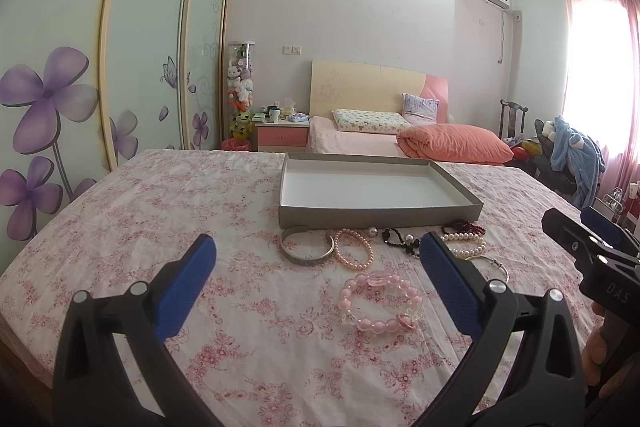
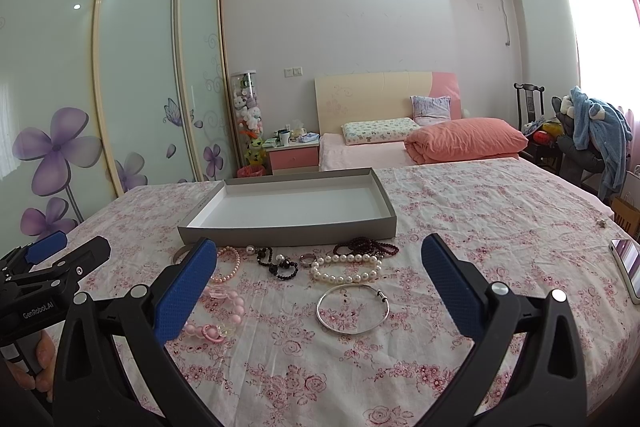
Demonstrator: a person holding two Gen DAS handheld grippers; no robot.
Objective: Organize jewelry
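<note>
The left tool [image 1: 318, 265] has two broad black plastic arms, each ending in a blue pad with a fine dimpled texture, and round silver pivot pins sit at its joints. The right tool [image 2: 318, 269] has the same build; in the left view, at 3 o'clock, its black body carries small screws and raised letters "DAS". In the right view, at 8 o'clock, the left tool's body reads "GenRobot.AI" in white.

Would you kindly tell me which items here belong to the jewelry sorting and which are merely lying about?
Job: grey tray, pink bead bracelet, silver cuff, pearl strand, silver bangle, dark red beads.

Lying about: phone, orange pillow, blue garment.
</note>
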